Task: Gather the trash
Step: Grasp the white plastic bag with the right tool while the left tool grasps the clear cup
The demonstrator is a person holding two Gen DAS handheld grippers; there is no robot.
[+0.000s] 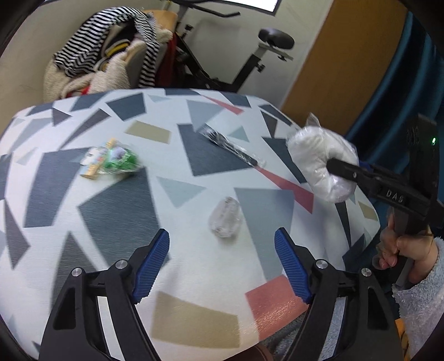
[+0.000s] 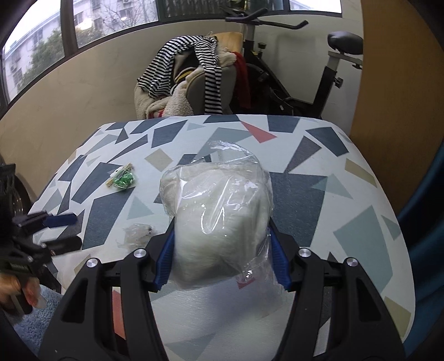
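"DAS" lettering on right gripper [image 1: 344, 169]

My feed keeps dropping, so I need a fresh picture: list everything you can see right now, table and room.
white bundle in clear plastic: 1, white, held above the table between the right gripper's fingers
clear crumpled wrapper: 1, transparent, on the table just ahead of the left gripper
green snack wrapper: 1, green, white and tan, table's left part
black wrapped utensil: 1, black in clear film, far middle of the table
table: 1, white cloth with blue, grey, tan and red shapes
clothes pile: 1, striped black-white and cream, on a chair behind the table
exercise bike: 1, black, behind the table
windows: along the back wall
left gripper: 1, black with blue fingers, open, empty
right gripper: 1, black with blue fingers, shut on the bundle
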